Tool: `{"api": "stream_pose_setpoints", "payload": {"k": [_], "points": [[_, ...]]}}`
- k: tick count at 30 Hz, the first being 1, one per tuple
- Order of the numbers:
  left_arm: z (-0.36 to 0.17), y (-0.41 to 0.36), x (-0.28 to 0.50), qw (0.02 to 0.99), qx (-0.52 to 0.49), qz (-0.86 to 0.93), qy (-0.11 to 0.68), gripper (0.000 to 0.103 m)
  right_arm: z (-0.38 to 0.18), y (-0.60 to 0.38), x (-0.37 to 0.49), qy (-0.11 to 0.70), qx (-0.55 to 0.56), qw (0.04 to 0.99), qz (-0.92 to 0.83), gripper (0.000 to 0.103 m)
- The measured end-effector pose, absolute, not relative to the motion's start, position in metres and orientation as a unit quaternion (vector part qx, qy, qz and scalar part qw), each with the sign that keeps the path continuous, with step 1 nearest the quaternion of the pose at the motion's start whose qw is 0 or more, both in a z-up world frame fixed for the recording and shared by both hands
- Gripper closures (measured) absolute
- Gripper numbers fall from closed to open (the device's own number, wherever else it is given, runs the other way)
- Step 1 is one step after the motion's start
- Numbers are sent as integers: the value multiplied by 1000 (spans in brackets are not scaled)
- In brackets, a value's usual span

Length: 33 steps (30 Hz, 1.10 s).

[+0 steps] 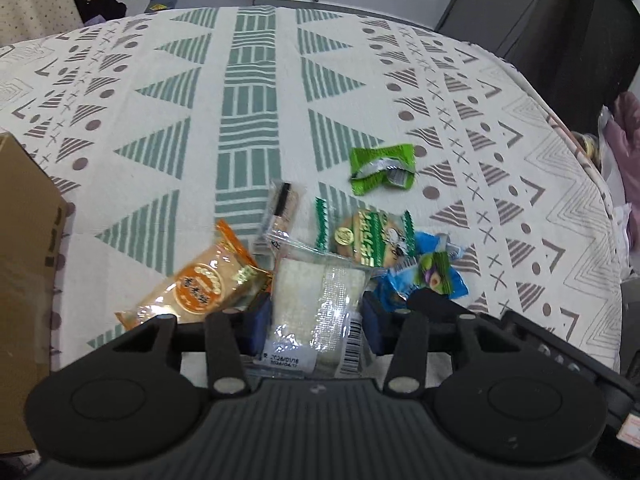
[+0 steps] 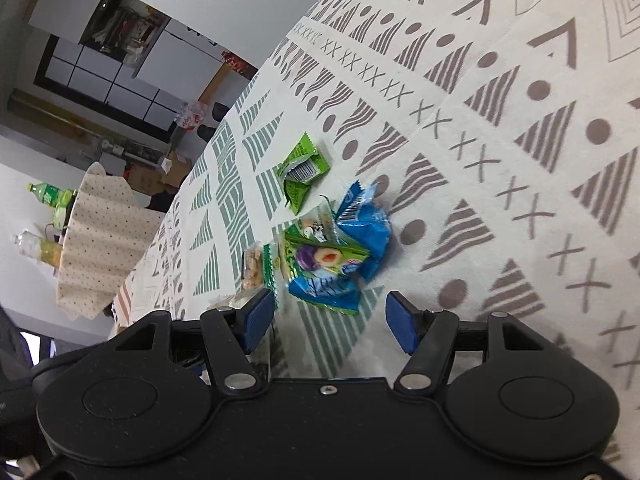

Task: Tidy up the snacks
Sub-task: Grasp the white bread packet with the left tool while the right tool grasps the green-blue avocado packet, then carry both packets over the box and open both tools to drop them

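Pinched in the left claw (image 1: 316, 320) sits a clear rice-cracker packet (image 1: 316, 296) — orange snack packet (image 1: 196, 284) to its left, blue wrappers (image 2: 356, 232) rightward on the patterned worktop (image 1: 160, 92); right claw (image 2: 330, 316) spread, empty.

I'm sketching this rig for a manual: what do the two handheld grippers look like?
Both look alike. The left gripper and right gripper have matte black bodies with two round discs, black linkage arms on silver pivot pins, and blue pads on the jaws. The left body is ribbed. No cables or sleeves show.
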<state>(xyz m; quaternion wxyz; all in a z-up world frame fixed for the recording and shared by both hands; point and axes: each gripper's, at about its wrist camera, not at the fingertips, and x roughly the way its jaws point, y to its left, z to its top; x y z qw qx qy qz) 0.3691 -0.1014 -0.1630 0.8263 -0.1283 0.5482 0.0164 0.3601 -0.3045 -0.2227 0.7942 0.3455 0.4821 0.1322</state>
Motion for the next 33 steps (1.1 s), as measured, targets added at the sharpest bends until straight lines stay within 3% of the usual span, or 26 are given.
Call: {"api": "stream_pose_setpoints", "payload": {"k": [9,11,12,13,33], "points": [[-155,-80,368,829,-126,37,544,57,-229,-289,380,485,334,798,127,41],[-151,-77,366,831,-125,38,541,57,-229,-287,383,487,334,797,123,50],[-149,-76,365,832,-125,38,539,57,-230,-287,384,495,332,794,119,67],[-147,-74,364,833,-125,40,537,57,-231,-286,385,504,329,790,117,70],[-105,-60,327,856,-131,33,499,57,-175,-283,340,457,304,823,145,74]]}}
